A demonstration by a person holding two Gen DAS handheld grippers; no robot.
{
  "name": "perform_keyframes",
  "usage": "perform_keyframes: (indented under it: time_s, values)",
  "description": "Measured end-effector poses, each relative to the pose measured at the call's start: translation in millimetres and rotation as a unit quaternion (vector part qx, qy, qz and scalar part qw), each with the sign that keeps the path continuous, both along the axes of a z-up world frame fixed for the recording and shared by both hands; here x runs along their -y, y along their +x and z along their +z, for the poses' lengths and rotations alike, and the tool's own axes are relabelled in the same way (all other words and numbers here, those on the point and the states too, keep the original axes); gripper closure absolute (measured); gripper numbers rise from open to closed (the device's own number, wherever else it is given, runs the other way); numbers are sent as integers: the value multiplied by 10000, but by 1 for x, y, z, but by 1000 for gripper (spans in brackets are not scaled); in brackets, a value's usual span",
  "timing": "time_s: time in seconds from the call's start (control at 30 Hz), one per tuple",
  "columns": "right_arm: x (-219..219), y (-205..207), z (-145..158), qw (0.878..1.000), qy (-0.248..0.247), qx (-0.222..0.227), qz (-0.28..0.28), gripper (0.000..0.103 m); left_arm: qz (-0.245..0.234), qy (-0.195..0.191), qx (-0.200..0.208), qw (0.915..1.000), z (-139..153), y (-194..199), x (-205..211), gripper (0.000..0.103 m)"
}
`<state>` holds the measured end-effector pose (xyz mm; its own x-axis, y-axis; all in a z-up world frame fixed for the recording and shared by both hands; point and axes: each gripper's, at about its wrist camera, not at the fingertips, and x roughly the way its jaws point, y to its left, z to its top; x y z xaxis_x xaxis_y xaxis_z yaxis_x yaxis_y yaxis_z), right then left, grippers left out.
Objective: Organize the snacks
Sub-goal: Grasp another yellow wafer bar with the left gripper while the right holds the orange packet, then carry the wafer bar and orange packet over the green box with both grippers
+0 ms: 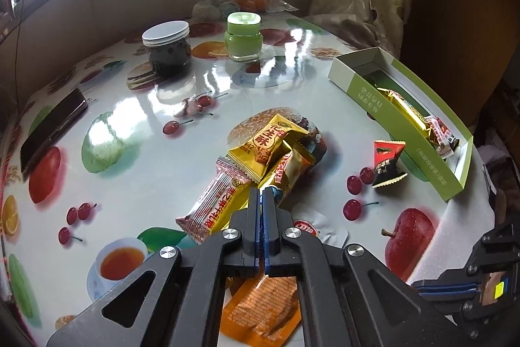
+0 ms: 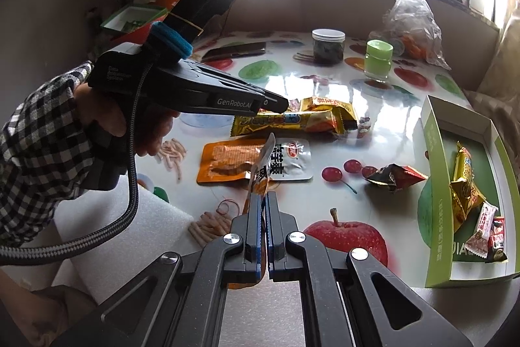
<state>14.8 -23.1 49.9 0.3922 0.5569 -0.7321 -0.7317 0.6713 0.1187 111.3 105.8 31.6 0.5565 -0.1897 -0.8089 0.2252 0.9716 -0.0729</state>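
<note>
Orange-and-silver foil stands edge-on in my right tongs (image 2: pixel 263 195): their jaws are pressed together on the bottom of this sachet (image 2: pixel 262 166), holding it upright just above the table (image 2: pixel 312 204), over a flat orange packet (image 2: pixel 227 161). The green box (image 2: pixel 437 152) it should go to, I judge, lies to the right of these tongs. Its long axis runs away from me and a few wrapped snacks already sit inside. My right hand is the nearer one, so the carry is a short swing rightward over the box's near wall. My left tongs (image 1: pixel 261 194) are also closed, tips down at the near end of a long yellow bar (image 1: pixel 286 178) in the pile; whether they pinch its wrapper I cannot tell.
</note>
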Motion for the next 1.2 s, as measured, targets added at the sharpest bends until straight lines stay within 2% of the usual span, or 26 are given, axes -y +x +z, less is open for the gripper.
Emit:
perform_keyframes:
  time_s: [0.07, 0.13, 0.17, 0.27, 0.5, 0.53, 0.57, 0.63, 0.7, 0.93, 1.2]
  values:
    - [0, 1, 0, 10000, 8, -14, -9, 100, -133, 291, -11, 9995, -2, 3, 8, 72]
    - [1, 1, 0, 10000, 15, -20, -19, 100, -228, 370, -73, 9990, -6, 6, 12, 55]
    - [1, 2, -1, 10000, 19, -24, -24, 100, -273, 381, -108, 9988, -8, 7, 13, 53]
    - [2, 2, -1, 10000, 29, -40, -44, 100, -324, 509, -193, 9980, -14, 13, 17, 53]
    - [3, 4, -2, 9999, 58, -75, -59, 100, -397, 352, -246, 9983, -15, 21, 19, 54]
    - [3, 4, -2, 9999, 61, -72, -61, 100, -443, 330, -293, 9980, -16, 22, 20, 56]
    - [3, 4, -2, 9999, 63, -71, -62, 100, -467, 345, -354, 9977, -17, 23, 22, 62]
    - [4, 4, -2, 9999, 65, -77, -69, 100, -468, 445, -441, 9969, -23, 25, 24, 65]
    - [4, 5, -2, 9999, 82, -81, -86, 100, -427, 354, -450, 9974, -24, 26, 22, 66]
    - [6, 4, -2, 9999, 97, -79, -118, 100, -411, 278, -389, 9980, -19, 25, 19, 79]
    - [9, 5, -1, 9997, 124, -43, -190, 100, -118, 71, -239, 9996, -9, 17, 6, 80]
